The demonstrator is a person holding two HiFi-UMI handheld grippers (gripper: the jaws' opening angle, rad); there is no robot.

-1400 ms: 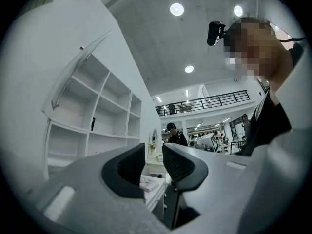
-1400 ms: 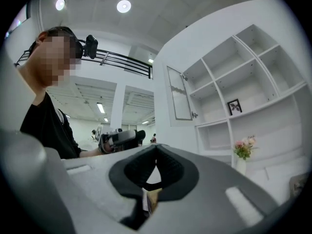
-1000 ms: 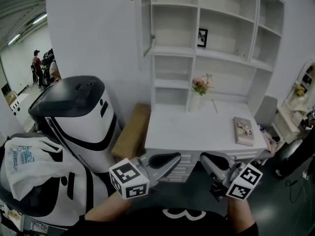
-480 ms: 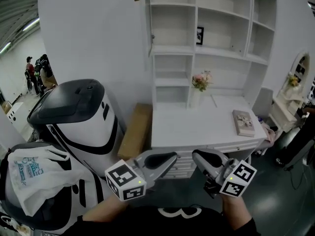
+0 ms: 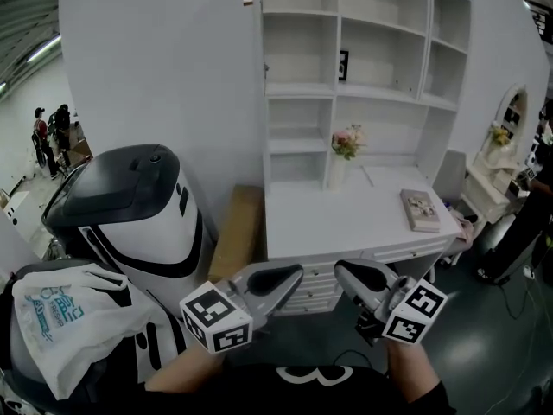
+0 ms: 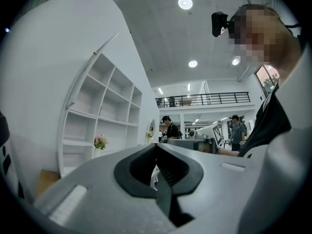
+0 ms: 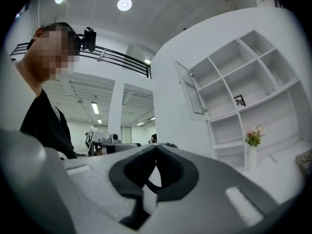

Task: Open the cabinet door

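Observation:
The white shelf unit (image 5: 363,85) stands on a white desk (image 5: 346,223) ahead of me. Its glass cabinet door (image 5: 260,33) at the upper left hangs swung out, edge-on in the head view. In the right gripper view the door (image 7: 190,89) shows as an open pane beside the shelves. My left gripper (image 5: 298,272) and right gripper (image 5: 339,271) are low in front of the desk, tips turned toward each other. Both are shut with nothing in them, well short of the door. The left gripper (image 6: 157,145) and right gripper (image 7: 156,146) each show jaws meeting.
A big white and dark grey machine (image 5: 130,206) with a white bag (image 5: 60,318) fills the left. A cardboard box (image 5: 238,232) leans between it and the desk. On the desk are a flower vase (image 5: 344,150) and a book (image 5: 421,210). A mirrored vanity (image 5: 497,154) stands right.
The shelf unit has slid a little left in the head view, and the door now looks more edge-on. Both grippers stay shut and keep their places low in the picture.

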